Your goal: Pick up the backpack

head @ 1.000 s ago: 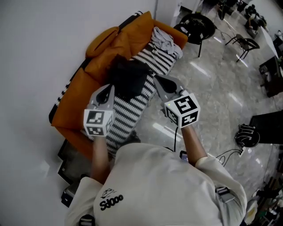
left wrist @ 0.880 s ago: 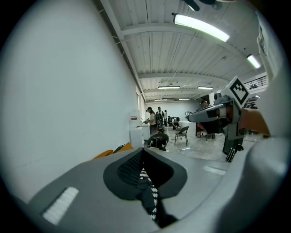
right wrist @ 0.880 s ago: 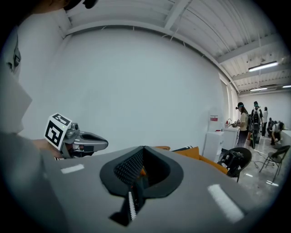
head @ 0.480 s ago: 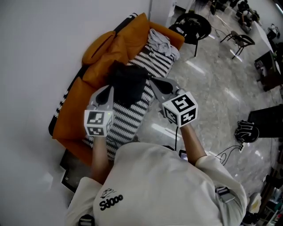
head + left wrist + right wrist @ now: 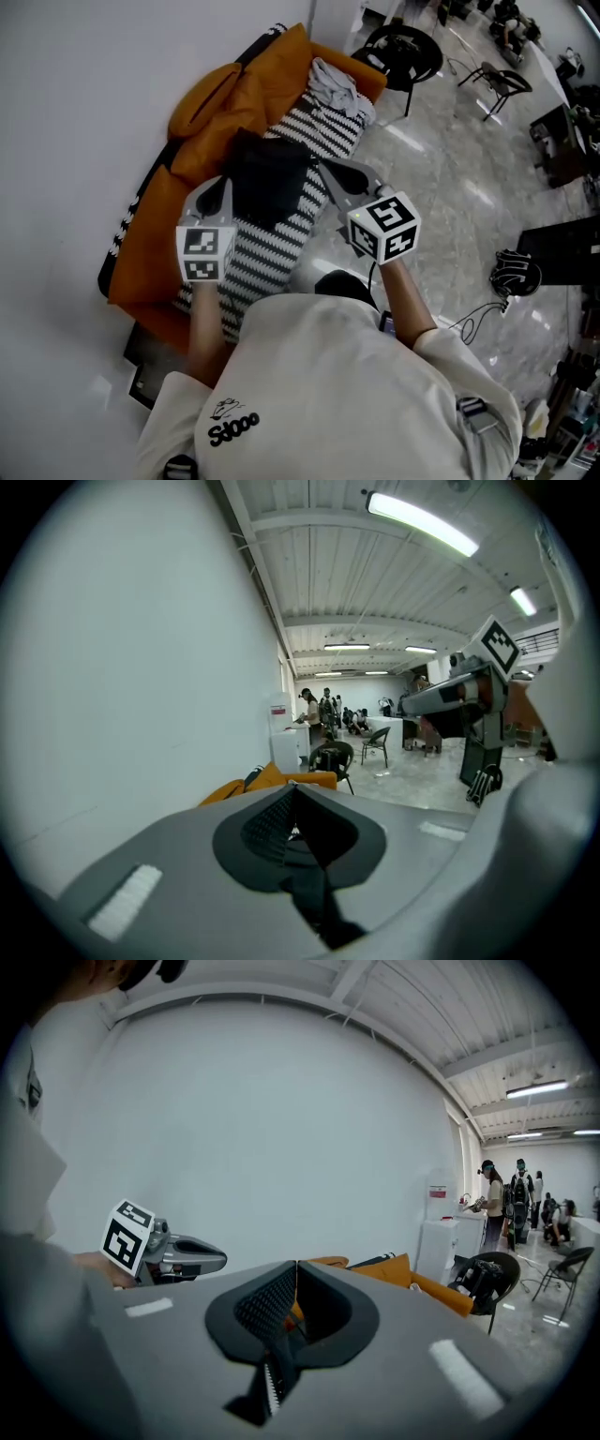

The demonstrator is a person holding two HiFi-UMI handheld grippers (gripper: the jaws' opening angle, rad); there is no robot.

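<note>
A black backpack (image 5: 270,178) lies on a black-and-white striped blanket (image 5: 272,248) spread over an orange sofa (image 5: 159,216) by the wall. In the head view my left gripper (image 5: 223,185) hovers at the backpack's left edge, and my right gripper (image 5: 325,169) is at its right edge. Both are shut with nothing between the jaws. In the left gripper view the closed left gripper (image 5: 293,787) hides the backpack, with the right gripper (image 5: 450,691) off to the side. The right gripper view shows the shut right gripper (image 5: 296,1265) and the left gripper (image 5: 187,1258) beside it.
A grey cloth (image 5: 335,82) lies at the sofa's far end. A black chair (image 5: 405,52) stands beyond it on the glossy floor. A white wall (image 5: 75,94) runs along the left. A black bag (image 5: 514,277) and cables lie on the floor at right. Several people stand far off (image 5: 323,710).
Both grippers have moved forward and slightly down, closer to the backpack's sides. Their jaws stay shut and the backpack has not moved.
</note>
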